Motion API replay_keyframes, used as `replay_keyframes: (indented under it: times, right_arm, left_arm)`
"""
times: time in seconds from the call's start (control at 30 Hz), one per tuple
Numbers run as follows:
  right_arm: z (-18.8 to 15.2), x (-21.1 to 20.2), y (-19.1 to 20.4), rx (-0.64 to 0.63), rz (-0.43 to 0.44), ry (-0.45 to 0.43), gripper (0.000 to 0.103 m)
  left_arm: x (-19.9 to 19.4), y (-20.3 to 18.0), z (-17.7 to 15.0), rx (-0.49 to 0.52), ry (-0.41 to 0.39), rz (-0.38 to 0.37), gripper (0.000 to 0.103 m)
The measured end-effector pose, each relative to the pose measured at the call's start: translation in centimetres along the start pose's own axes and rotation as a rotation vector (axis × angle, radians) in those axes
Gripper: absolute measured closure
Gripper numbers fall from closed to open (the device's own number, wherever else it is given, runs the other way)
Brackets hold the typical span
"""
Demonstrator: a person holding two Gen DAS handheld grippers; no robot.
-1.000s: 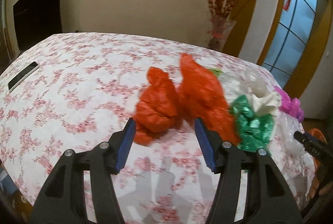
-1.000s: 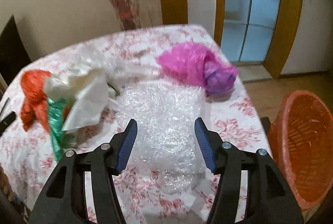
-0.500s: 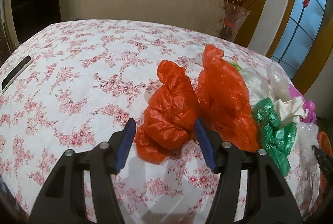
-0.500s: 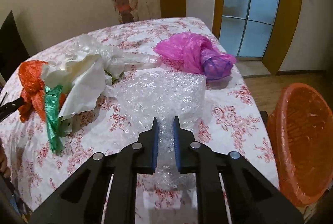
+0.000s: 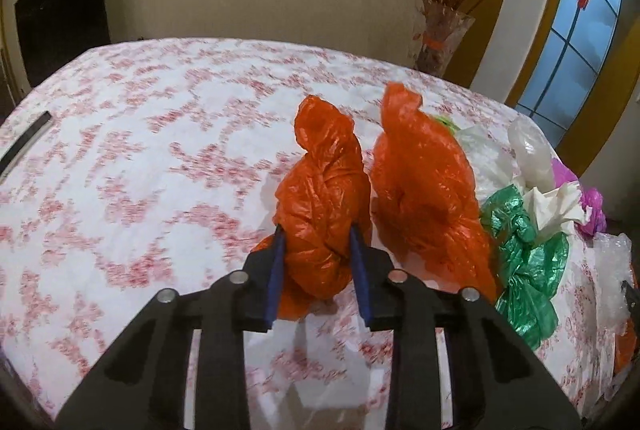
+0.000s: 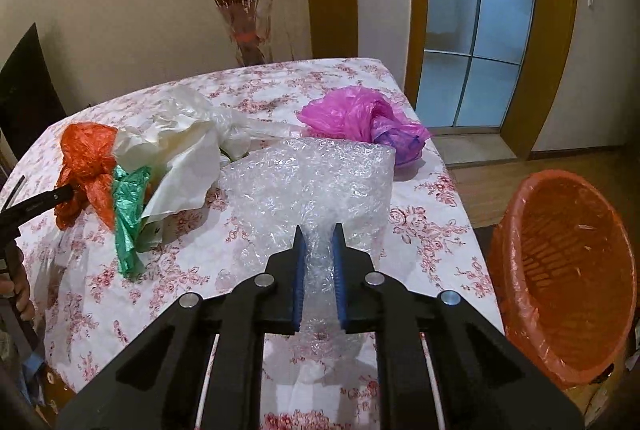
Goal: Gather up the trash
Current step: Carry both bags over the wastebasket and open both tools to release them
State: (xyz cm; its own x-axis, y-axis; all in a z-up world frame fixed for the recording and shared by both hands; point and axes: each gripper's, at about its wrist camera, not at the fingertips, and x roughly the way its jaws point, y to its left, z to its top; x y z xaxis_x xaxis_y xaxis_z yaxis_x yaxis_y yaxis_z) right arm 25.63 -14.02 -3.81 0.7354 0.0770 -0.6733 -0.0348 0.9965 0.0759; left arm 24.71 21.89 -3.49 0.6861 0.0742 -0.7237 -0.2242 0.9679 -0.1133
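Floral-clothed desk [image 5: 140,150] strewn with crumpled plastic. Left gripper [image 5: 318,262], jaws just closing, now pinching the nearer orange bag [image 5: 324,206], with a second orange bag [image 5: 424,190] just beside it. Right gripper [image 6: 318,254] clamped on a sheet of clear bubble wrap [image 6: 312,182] at the desk's near edge. Orange waste basket [image 6: 568,270] on the floor to the right, beyond the desk.

Left claw [image 5: 318,272] pinches orange bag [image 5: 322,214] (jaws just closing).
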Motion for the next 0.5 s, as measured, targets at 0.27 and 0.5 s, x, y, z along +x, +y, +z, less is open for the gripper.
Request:
replay_keyframes:
  times: [0.27, 0.5]
  right_arm:
    - [0.0, -2.5, 0.0, 0.002, 0.021, -0.051, 0.09]
    - [-0.2, -5.3, -1.0, 0.014, 0.026, -0.103, 0.09]
  left_arm:
    - [-5.1, 1.7, 0.2, -0.038, -0.079, 0.03, 0.073]
    - [-10.0, -1.9, 0.3, 0.013, -0.149, -0.053, 0.072]
